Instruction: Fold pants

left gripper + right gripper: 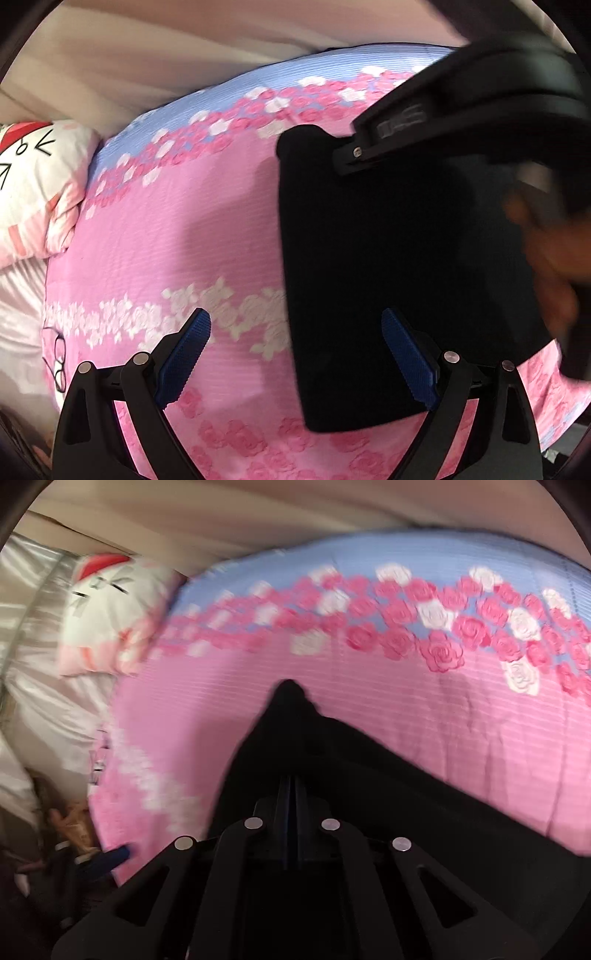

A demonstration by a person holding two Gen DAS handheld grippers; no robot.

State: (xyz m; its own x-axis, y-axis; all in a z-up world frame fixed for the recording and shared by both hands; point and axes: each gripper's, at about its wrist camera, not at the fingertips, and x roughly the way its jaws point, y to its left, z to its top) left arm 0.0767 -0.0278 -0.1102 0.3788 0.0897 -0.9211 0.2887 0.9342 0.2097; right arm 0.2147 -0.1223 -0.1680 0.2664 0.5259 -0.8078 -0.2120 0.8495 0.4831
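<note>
left gripper [295, 350] jaws apart, right gripper [293, 805] jaws closed

Bare pink bedspread [177, 240] left of dark pants [388, 277]: open room there. Right side blocked by right gripper [461, 122] and blurred hand [546, 258] over pants. Pillow [40, 184] against bedspread's far left edge. Glasses [60, 360] near left edge.

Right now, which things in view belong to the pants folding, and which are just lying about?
Belongs to the job:
- dark folded pants on the pink rose-patterned bedspread
- right gripper, shut on the pants
- left gripper, open

Lying about:
- white cartoon-face pillow with a red patch
- black-rimmed glasses at the bedspread's edge
</note>
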